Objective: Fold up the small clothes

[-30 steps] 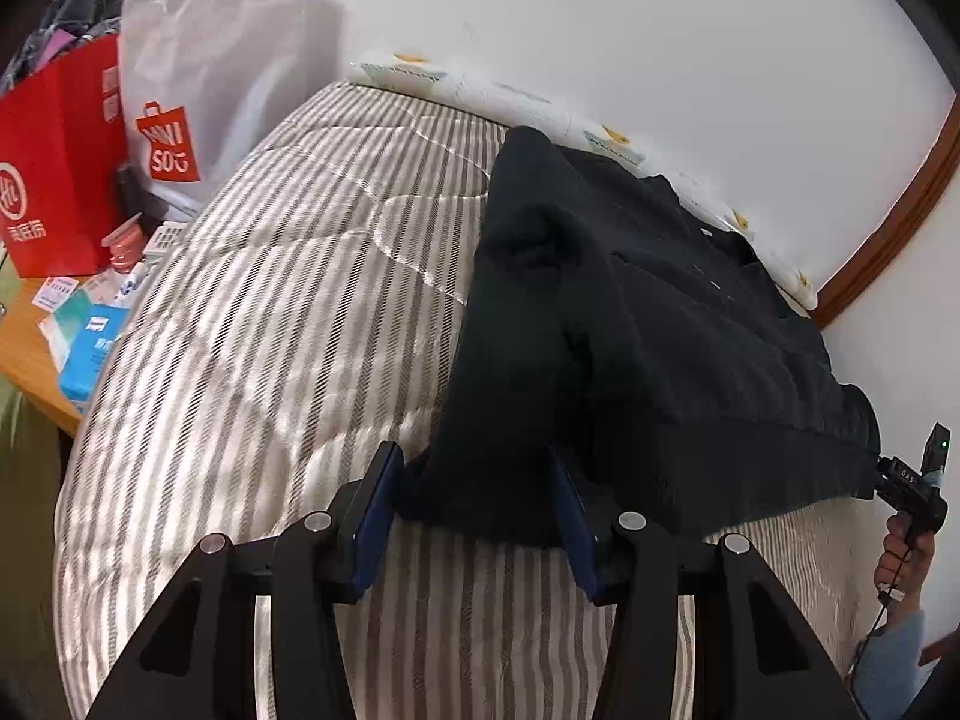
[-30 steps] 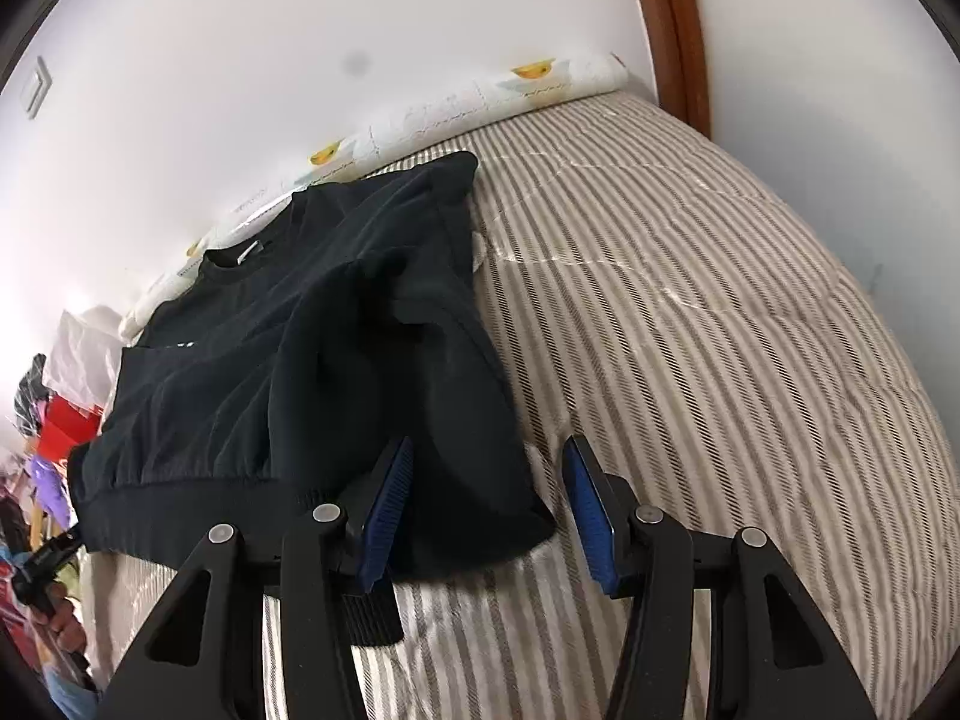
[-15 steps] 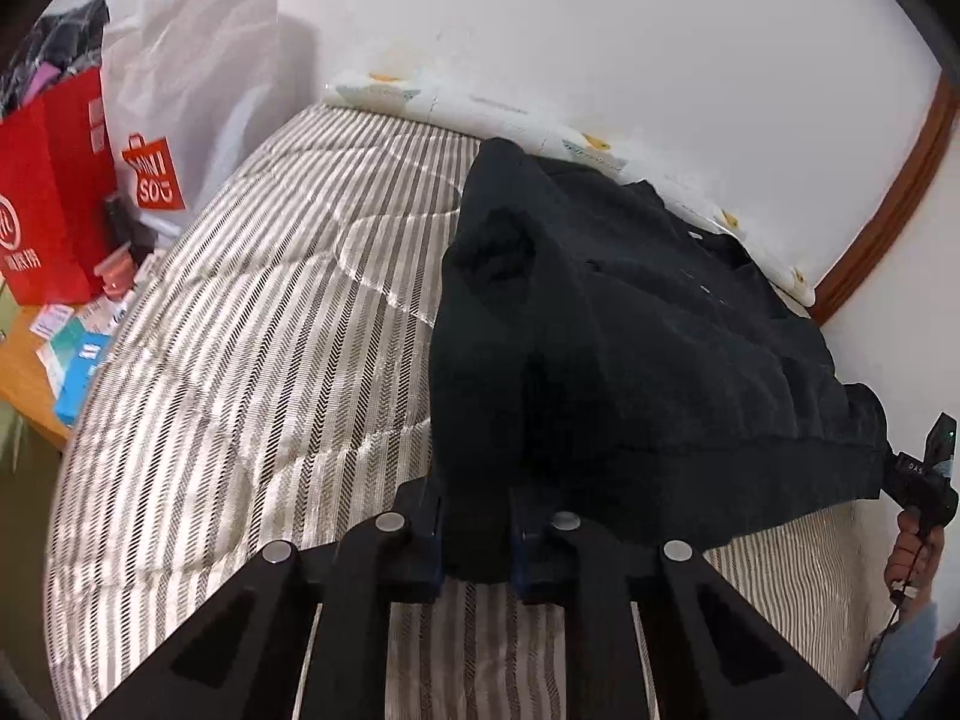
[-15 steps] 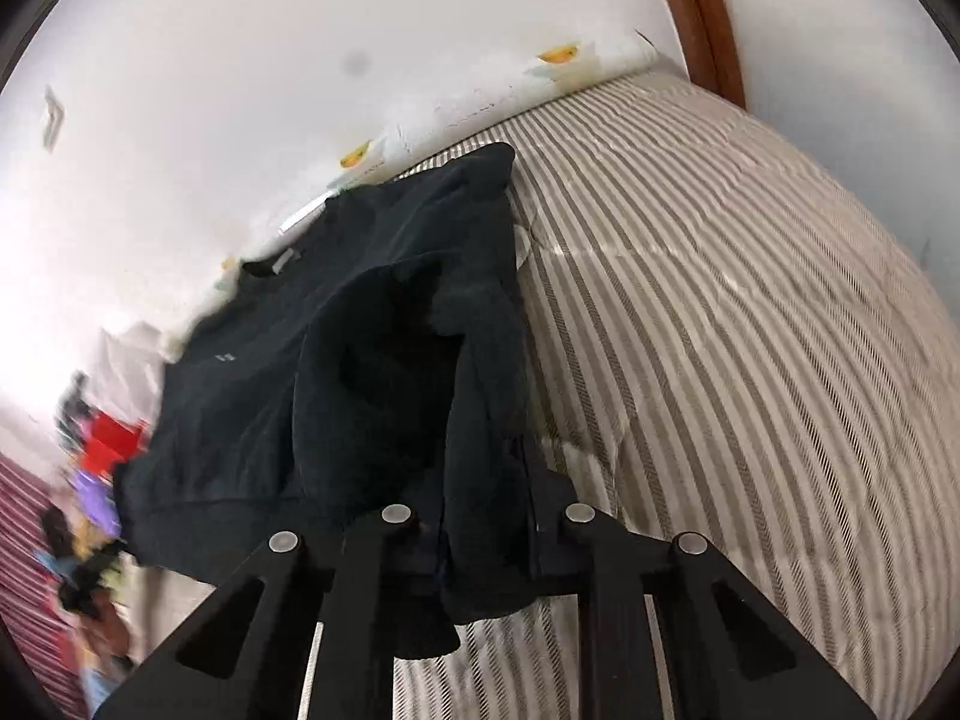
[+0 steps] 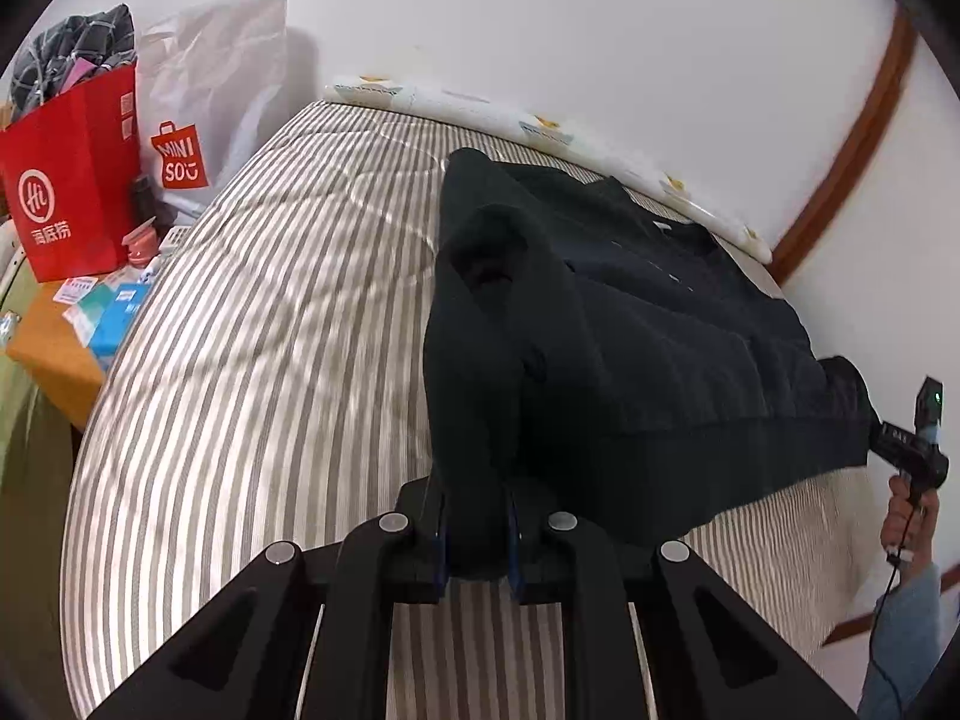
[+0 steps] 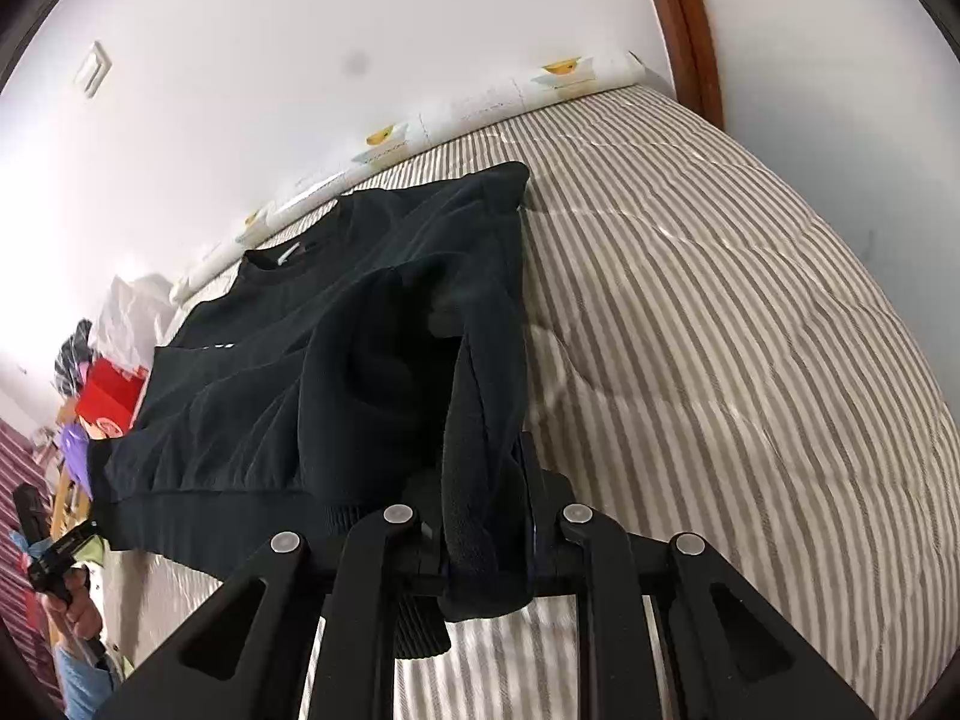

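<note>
A black sweatshirt lies on a striped bed, sleeves folded in over the body, collar toward the wall. My left gripper is shut on the sweatshirt's bottom left corner and lifts it a little off the bed. My right gripper is shut on the bottom right corner of the sweatshirt, with bunched fabric hanging between the jaws. The right gripper also shows in the left wrist view at the hem's far end. The hem is stretched between the two grippers.
The striped bed runs to a white wall with a patterned pillow along it. Left of the bed stand a red paper bag, a white Miniso bag and a small table with boxes. A brown wooden frame stands at the right.
Both grippers closed from open onto the sweatshirt's bottom corners. They have since raised the hem slightly off the bed.
</note>
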`<state>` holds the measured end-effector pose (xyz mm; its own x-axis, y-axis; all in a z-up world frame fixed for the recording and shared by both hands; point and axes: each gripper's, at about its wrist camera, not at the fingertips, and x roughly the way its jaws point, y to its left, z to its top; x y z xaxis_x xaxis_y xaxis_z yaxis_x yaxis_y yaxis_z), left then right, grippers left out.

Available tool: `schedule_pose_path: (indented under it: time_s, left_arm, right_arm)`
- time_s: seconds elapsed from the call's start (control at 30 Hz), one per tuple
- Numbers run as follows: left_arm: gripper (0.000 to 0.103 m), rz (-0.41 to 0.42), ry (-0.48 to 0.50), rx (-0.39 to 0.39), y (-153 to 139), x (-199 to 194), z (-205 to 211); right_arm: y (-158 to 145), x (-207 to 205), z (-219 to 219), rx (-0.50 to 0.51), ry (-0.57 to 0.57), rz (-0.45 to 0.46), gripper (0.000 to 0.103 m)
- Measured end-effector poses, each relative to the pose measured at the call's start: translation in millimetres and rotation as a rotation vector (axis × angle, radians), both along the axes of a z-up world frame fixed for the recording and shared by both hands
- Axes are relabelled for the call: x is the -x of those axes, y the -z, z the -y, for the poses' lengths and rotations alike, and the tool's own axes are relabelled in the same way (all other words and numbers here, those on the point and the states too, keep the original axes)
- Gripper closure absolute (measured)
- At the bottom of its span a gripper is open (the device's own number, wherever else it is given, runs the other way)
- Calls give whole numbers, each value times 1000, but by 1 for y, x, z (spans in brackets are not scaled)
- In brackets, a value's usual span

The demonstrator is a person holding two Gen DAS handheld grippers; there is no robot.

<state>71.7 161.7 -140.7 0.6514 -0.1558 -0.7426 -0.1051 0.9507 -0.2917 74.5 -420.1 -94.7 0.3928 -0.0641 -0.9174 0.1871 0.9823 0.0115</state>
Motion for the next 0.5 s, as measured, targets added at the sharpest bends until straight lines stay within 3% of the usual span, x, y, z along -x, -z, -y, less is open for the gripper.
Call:
schedule_pose_path:
  time_s: [0.27, 0.4, 0.5]
  left_arm:
    - [89, -10, 12, -25, 1, 32, 11]
    - [85, -11, 9, -18, -4, 39, 9]
    - [74, 23, 10, -27, -10, 47, 8]
  right_arm:
    - [-5, 35, -1, 20, -1, 10, 83]
    - [-22, 52, -3, 81, 26, 7, 78]
    - [-44, 70, -14, 138, 15, 53, 69]
